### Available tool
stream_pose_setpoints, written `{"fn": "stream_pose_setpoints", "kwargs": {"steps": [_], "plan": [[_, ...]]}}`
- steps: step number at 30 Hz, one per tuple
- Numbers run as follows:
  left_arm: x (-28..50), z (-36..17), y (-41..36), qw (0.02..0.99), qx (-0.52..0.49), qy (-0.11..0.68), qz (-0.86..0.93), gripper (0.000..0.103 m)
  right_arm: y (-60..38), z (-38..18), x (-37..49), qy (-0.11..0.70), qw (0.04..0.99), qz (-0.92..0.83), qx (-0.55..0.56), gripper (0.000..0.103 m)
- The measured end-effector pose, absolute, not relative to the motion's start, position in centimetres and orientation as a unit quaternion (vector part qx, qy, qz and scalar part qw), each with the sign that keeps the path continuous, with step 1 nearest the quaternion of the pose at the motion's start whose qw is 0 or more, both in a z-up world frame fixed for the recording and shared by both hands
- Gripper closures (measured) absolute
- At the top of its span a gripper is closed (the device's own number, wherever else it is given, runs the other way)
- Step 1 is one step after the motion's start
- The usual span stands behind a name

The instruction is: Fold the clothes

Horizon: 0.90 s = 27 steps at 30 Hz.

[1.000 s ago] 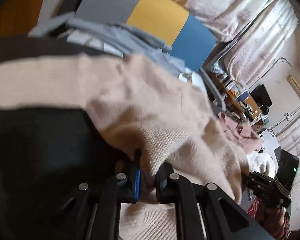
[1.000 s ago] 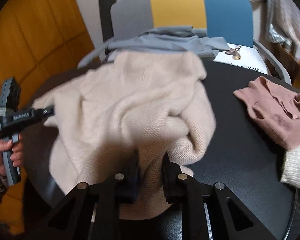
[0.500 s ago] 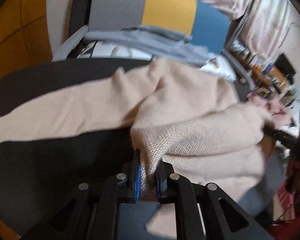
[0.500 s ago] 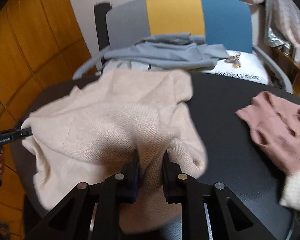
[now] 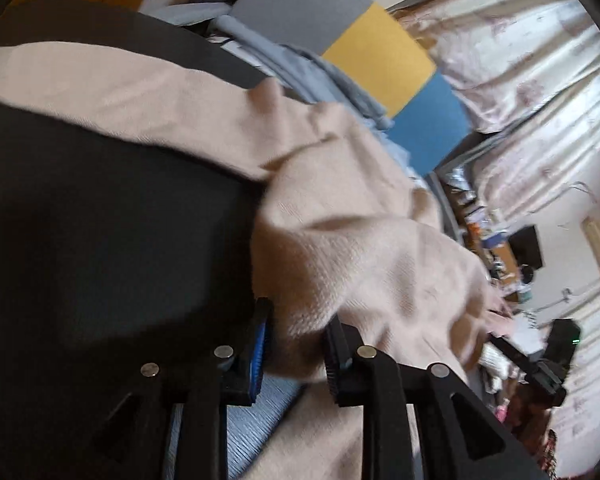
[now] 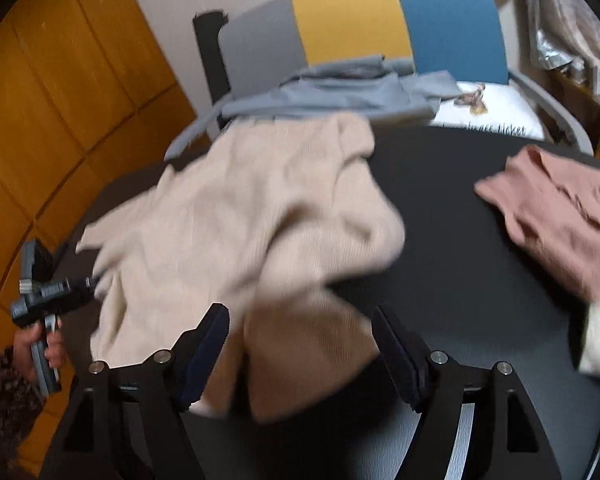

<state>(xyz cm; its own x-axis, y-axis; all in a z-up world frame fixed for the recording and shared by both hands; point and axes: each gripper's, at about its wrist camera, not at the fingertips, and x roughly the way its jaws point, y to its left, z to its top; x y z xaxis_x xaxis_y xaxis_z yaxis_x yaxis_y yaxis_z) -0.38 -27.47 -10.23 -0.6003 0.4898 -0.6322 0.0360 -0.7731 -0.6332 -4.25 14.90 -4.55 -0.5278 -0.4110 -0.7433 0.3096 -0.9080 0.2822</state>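
Beige knitted sweater [image 6: 260, 216] crumpled on round black table [image 6: 459, 260], right gripper [image 6: 300, 356] jaws just sprung wide, hem lying loose between them, left gripper [image 5: 298, 346] jaws just parting, knit bunched between, pink ribbed garment [image 6: 551, 208] right of the right jaws

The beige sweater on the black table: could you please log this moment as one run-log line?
phase: releasing fold | beige sweater: bunched on black table | right tool: open, just opened, cloth between | left tool: jaws just opened, cloth between

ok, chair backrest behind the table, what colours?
Chair backrest: three vertical panels, grey, mustard yellow, blue. Clearest in the right wrist view.
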Motion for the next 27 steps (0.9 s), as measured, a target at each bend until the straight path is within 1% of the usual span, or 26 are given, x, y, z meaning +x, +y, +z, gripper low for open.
{"fn": "stream_pose_setpoints", "kwargs": {"steps": [2,4,6,7,8,9,10,11,12,13,14,15,16,17,18,19,20,21,22,27], "plan": [[0.3,-10.0,-26.6,0.147,-0.417,-0.302,0.845,0.075,14.1,-5.5,-3.3,-0.045,0.223,-0.86,0.456,0.028],[0.3,-9.5,-25.2,0.152,-0.405,-0.292,0.853,0.069,12.7,-6.2,-3.0,-0.04,0.245,-0.848,0.468,0.028],[-0.1,-9.4,-23.9,0.144,-0.403,-0.268,0.863,0.058,10.5,-6.8,-2.6,-0.008,0.258,-0.847,0.464,0.028],[-0.3,-9.4,-23.3,0.14,-0.403,-0.255,0.868,0.056,9.5,-7.1,-2.6,0.011,0.259,-0.848,0.463,0.028],[-0.6,-9.4,-22.6,0.131,-0.405,-0.238,0.873,0.051,8.3,-7.8,-2.8,0.034,0.259,-0.845,0.468,0.028],[-1.0,-9.5,-21.9,0.124,-0.408,-0.225,0.876,0.046,7.0,-8.4,-3.0,0.056,0.259,-0.841,0.472,0.031],[-1.3,-9.6,-21.2,0.118,-0.41,-0.214,0.879,0.044,5.9,-9.0,-3.0,0.083,0.25,-0.844,0.467,0.036],[-1.5,-9.7,-20.7,0.112,-0.409,-0.203,0.882,0.041,4.8,-9.5,-3.0,0.111,0.242,-0.846,0.462,0.045],[-1.6,-9.6,-20.0,0.105,-0.406,-0.185,0.889,0.038,4.2,-9.5,-2.7,0.13,0.241,-0.851,0.448,0.061],[-1.8,-9.5,-19.2,0.097,-0.404,-0.161,0.895,0.037,3.8,-9.3,-2.6,0.14,0.245,-0.851,0.442,0.072],[-2.1,-9.6,-18.5,0.087,-0.404,-0.137,0.9,0.037,3.7,-9.0,-2.6,0.134,0.251,-0.849,0.445,0.079],[-2.1,-9.7,-18.1,0.079,-0.404,-0.12,0.903,0.037,3.6,-8.6,-2.6,0.128,0.256,-0.846,0.449,0.082],[-2.2,-9.7,-17.7,0.073,-0.403,-0.109,0.906,0.037,3.9,-8.2,-2.7,0.118,0.26,-0.845,0.453,0.083],[-2.3,-9.7,-17.6,0.072,-0.402,-0.107,0.907,0.044,4.5,-7.4,-2.7,0.094,0.266,-0.845,0.455,0.083],[-2.6,-9.7,-17.9,0.065,-0.404,-0.114,0.905,0.063,5.0,-6.6,-2.6,0.074,0.273,-0.845,0.453,0.084],[-2.9,-9.6,-18.4,0.069,-0.409,-0.131,0.9,0.07,5.4,-5.8,-2.6,0.056,0.278,-0.847,0.45,0.084],[-3.3,-9.5,-19.1,0.076,-0.414,-0.151,0.894,0.08,6.2,-4.8,-2.5,0.042,0.278,-0.851,0.444,0.084],[-3.5,-9.2,-19.8,0.09,-0.421,-0.175,0.885,0.083,6.9,-3.8,-2.5,0.029,0.278,-0.854,0.438,0.084],[-3.5,-8.6,-20.2,0.1,-0.423,-0.18,0.882,0.083,7.7,-3.0,-2.4,0.019,0.277,-0.857,0.434,0.084],[-2.6,-4.4,-21.1,0.142,-0.426,-0.155,0.88,0.084,10.7,0.3,-2.6,-0.039,0.284,-0.857,0.429,0.084]]}}
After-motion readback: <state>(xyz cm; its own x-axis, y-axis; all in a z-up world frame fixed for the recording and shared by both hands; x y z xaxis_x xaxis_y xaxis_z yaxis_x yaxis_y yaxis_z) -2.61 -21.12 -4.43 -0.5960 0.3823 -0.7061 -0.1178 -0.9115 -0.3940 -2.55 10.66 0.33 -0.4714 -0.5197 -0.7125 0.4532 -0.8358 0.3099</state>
